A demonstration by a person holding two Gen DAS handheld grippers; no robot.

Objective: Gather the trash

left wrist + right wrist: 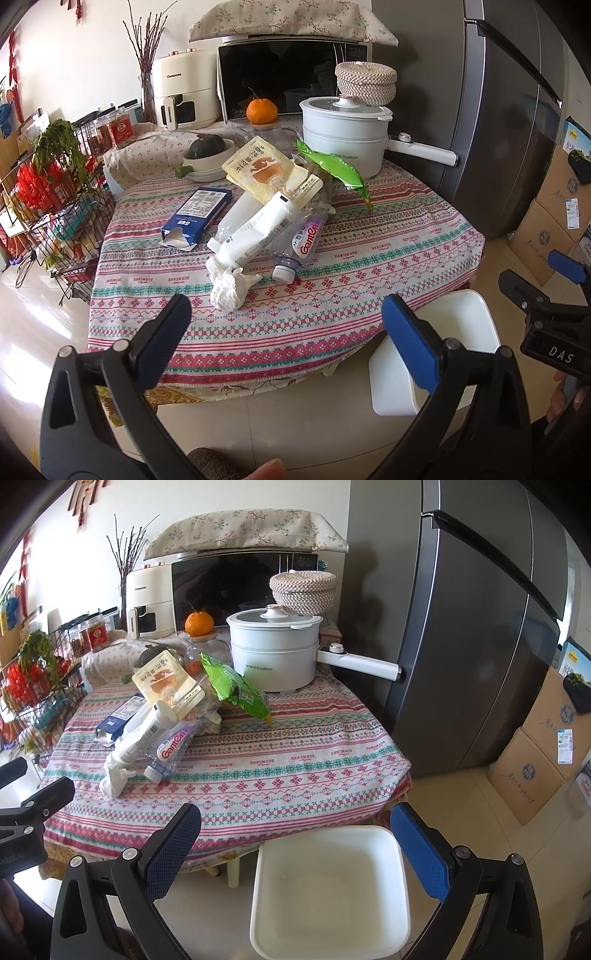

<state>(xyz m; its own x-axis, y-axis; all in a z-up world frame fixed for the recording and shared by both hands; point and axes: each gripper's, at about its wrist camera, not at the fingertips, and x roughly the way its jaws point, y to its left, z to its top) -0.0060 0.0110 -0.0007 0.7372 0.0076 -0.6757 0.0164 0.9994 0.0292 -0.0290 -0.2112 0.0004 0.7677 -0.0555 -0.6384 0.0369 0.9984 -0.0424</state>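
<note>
Both tongs — left gripper (286, 328), right gripper (295, 840) — spread wide, empty. Crumpled white tissue (231, 290) nearest on striped patterned tablecloth (351, 295), touching white plastic bottle (255, 232). Advisable: pinch tissue centrally, lift clear — drop into empty white square bin (328, 890) beside table.

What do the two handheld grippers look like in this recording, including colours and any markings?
Both are black plastic clamp-style frames with silver rivets at the pivots. The left gripper and right gripper each carry two fingers faced with blue cross-hatched pads. In the left wrist view, the right gripper's body shows white "DAS" lettering. No cables or sleeves can be made out.
</note>
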